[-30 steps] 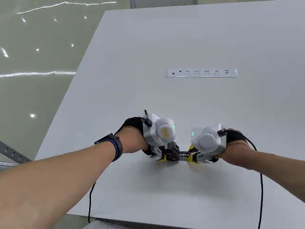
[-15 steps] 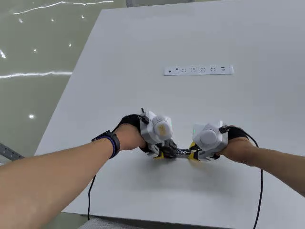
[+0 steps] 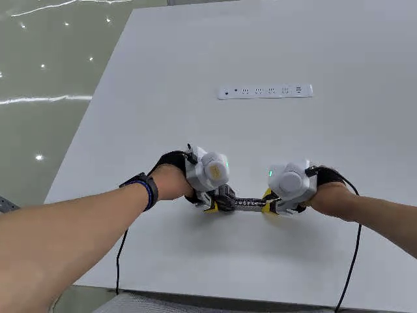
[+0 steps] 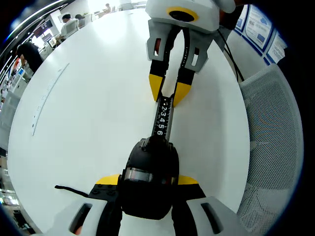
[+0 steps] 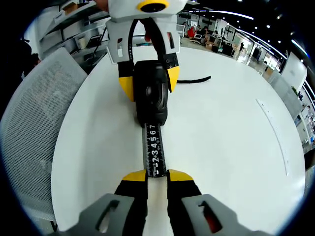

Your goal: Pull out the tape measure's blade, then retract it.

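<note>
Head view: tape measure [image 3: 225,197] recorded near the desk's [image 3: 195,65] near edge, its blade [image 3: 247,203] drawn out a short way between two grippers. Power strip [image 3: 265,91] noted well apart, toward the far edge.
Left gripper view: black case [image 4: 150,169] clamped between the left gripper's [image 4: 147,181] jaws.
Right gripper view: blade tip pinched by the right gripper's [image 5: 157,176] closed jaws, printed numerals legible.

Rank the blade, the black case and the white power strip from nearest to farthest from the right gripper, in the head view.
1. The blade, clamped in the right gripper itself.
2. The black case, to its left, held by the left gripper.
3. The power strip, far across the table.
</note>
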The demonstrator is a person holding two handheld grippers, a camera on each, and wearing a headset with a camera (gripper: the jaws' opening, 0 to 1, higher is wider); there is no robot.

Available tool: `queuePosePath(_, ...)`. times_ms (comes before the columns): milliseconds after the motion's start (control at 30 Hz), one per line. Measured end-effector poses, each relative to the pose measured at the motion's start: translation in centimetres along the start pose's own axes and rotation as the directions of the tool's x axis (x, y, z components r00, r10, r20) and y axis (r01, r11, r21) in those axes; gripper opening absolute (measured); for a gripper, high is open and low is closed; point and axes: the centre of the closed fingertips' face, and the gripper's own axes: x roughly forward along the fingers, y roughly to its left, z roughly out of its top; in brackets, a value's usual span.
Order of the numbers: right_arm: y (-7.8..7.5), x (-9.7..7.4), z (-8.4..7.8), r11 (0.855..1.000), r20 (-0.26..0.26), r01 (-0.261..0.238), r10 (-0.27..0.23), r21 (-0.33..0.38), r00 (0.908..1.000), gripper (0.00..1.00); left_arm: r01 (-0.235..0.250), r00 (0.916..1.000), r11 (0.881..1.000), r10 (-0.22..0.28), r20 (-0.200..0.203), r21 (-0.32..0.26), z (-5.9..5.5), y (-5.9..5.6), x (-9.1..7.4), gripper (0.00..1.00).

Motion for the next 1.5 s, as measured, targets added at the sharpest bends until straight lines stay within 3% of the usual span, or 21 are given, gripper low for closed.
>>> queuePosePath(467,-0.4,-2.0,-3.2,1.0,-0.019,0.016,-0.016,0.011,0.9997,0.13,-0.004,0.9998,1.0,0.004,-0.02,0.006,0.0,0.0,0.1,0.36)
queuePosePath(1500,-0.9,-5.0,-7.7,0.999,-0.052,0.036,-0.035,0.02,0.9981,0.13,-0.009,0.999,1.0,0.009,-0.044,0.013,0.0,0.0,0.0,0.36)
